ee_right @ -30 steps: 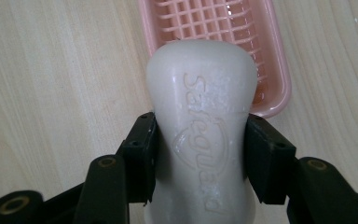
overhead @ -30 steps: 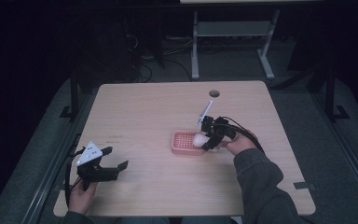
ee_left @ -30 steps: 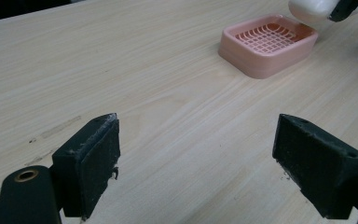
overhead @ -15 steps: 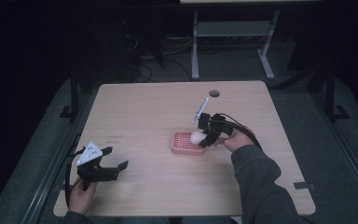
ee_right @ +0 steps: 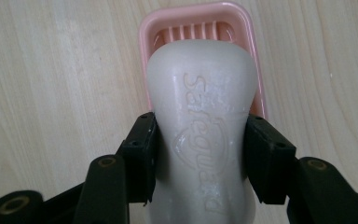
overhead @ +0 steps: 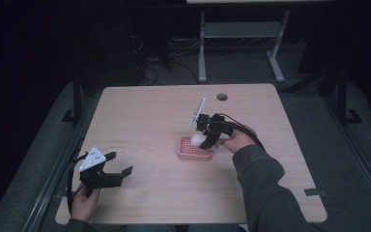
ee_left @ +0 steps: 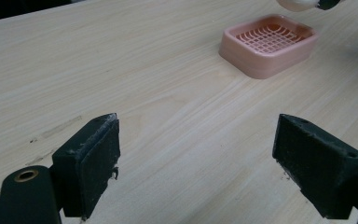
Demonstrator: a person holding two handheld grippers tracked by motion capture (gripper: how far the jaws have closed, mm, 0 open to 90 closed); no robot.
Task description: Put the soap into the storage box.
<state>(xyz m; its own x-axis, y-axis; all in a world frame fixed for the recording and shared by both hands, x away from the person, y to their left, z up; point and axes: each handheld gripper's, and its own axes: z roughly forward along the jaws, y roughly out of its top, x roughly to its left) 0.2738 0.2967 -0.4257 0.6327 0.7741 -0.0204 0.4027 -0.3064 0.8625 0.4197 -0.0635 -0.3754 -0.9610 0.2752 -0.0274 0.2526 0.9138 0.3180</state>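
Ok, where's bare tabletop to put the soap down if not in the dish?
Bare wood lies between the left hand-held gripper and the pink soap dish, and across the far edge by the cable hole. Only the patch by the dish, under the right hand-held gripper holding the soap, is crowded.

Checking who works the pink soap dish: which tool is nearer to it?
Right. The right tool holds the white soap bar just above the pink soap dish; the left tool sits open, far off near the table's front-left corner.
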